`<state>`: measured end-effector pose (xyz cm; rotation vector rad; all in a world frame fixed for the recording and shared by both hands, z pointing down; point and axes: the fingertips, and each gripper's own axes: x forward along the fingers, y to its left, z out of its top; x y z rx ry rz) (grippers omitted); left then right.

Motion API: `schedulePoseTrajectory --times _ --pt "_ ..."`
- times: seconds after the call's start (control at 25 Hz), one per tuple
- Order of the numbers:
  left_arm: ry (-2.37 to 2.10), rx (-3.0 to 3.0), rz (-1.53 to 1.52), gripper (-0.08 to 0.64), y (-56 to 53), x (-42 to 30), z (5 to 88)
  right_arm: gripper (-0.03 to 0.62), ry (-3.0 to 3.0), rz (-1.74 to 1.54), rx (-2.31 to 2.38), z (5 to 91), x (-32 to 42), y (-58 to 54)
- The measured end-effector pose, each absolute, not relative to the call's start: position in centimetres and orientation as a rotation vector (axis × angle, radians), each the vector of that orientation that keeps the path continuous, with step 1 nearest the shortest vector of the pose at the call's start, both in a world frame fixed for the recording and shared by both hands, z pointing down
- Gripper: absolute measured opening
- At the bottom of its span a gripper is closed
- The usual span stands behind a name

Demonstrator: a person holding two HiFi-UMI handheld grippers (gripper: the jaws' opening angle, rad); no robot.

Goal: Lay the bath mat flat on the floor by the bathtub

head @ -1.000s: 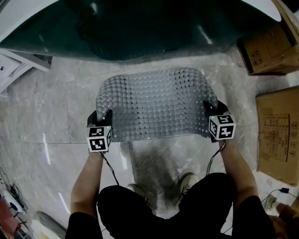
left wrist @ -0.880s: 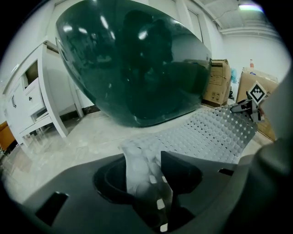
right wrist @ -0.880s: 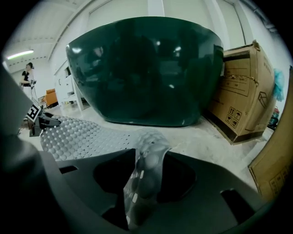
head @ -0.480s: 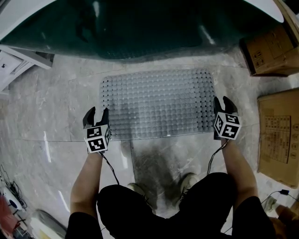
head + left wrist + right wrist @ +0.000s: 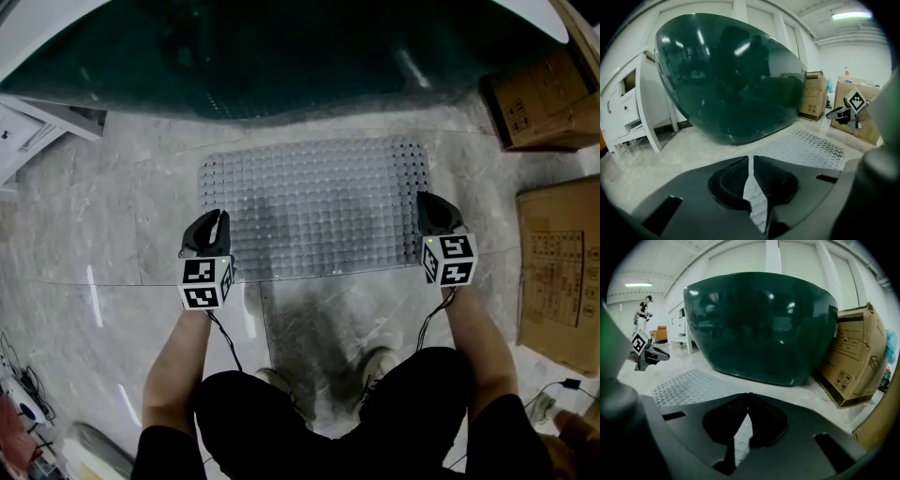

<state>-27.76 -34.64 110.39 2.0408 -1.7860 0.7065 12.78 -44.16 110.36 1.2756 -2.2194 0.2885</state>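
Bath mat (image 5: 314, 206) is down on the floor (image 5: 112, 225), flat, with no folds or lifted corners visible from the head view. Its far long edge runs parallel to the bathtub (image 5: 281, 56) base and just beside it, roughly centred on the tub's side. I read that as the step-out spot, so the placement looks deliberate.

Left tool (image 5: 212, 225) sits over the mat's near-left corner. Its jaws have just been closing and are now down to a thin slit with nothing between them; the left gripper view shows only mat surface through the gap. Right tool (image 5: 429, 208) sits at the mat's near-right corner. Its jaws have also just been closing, the tips now meet, and it is empty too. Neither tool grips the mat. From the head view I can't tell whether either tip touches it.

The symmetric positions make sense. One tool per near corner keeps a floppy sheet spread and square to the tub, so it lands without skew. Empty, clenched jaws suggest the grasp is no longer needed.

Surroundings: cardboard boxes (image 5: 539, 98) stand along the floor's right edge, apart from the mat, and a white cabinet (image 5: 28, 131) stands at the far-left corner. The person's shoes (image 5: 380, 361) are behind the mat's near edge, not on it.

My judgement is that the task is essentially done. The only remaining risk is a tool snagging a corner and dragging the mat.
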Motion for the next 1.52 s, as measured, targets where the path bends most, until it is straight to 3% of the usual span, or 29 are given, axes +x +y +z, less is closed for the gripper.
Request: schedulePoseTrajectory --times 0.16,1.04,1.52 --pt "-1.694 2.155 0.707 0.017 -34.9 -25.6 109.9 0.017 -2.261 0.221 1.201 109.5 10.7 -43.9" --pt "-1.134 2.776 0.763 0.015 -32.9 -15.2 104.6 0.017 -2.457 -0.066 0.802 105.0 3.1 -39.3" --pt "-1.111 2.722 0.866 0.015 -25.8 -13.4 96.8 0.017 -2.442 0.082 0.711 97.1 2.2 -32.6"
